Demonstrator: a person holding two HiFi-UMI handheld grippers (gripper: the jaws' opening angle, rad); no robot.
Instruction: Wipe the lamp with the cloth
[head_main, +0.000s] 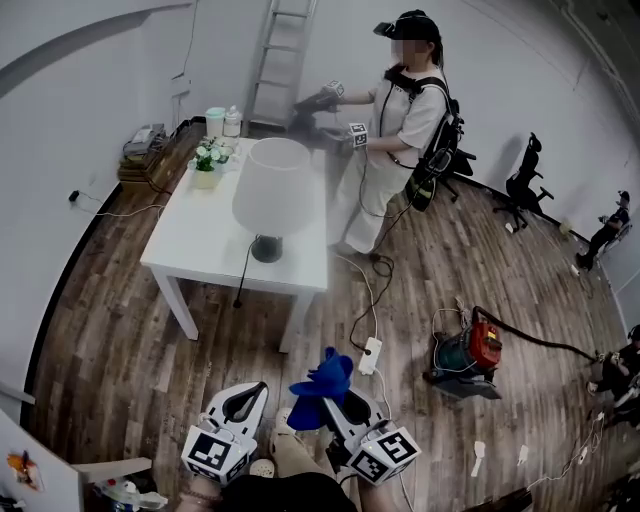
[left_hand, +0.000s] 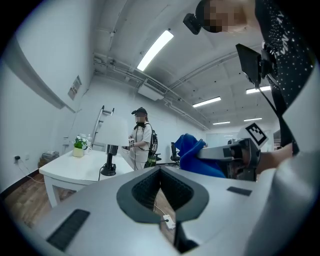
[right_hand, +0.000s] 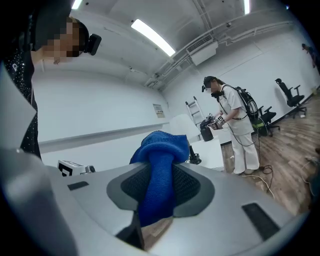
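Note:
A white-shaded lamp (head_main: 274, 188) with a dark round base stands on the white table (head_main: 205, 235), well ahead of me; it also shows far off in the left gripper view as the lamp (left_hand: 111, 136). My right gripper (head_main: 327, 392) is shut on a blue cloth (head_main: 322, 386), bunched above its jaws, seen close as the cloth (right_hand: 159, 169). My left gripper (head_main: 247, 395) hangs beside it at the bottom of the head view, jaws closed together with nothing between them (left_hand: 161, 186). Both grippers are over the floor, far short of the table.
A potted plant (head_main: 208, 160) and two containers (head_main: 223, 121) stand at the table's far end. Another person (head_main: 395, 125) with grippers stands behind the table. A power strip (head_main: 370, 355) and cables lie on the wood floor; a red vacuum (head_main: 465, 353) sits at right, a ladder (head_main: 280, 55) at the wall.

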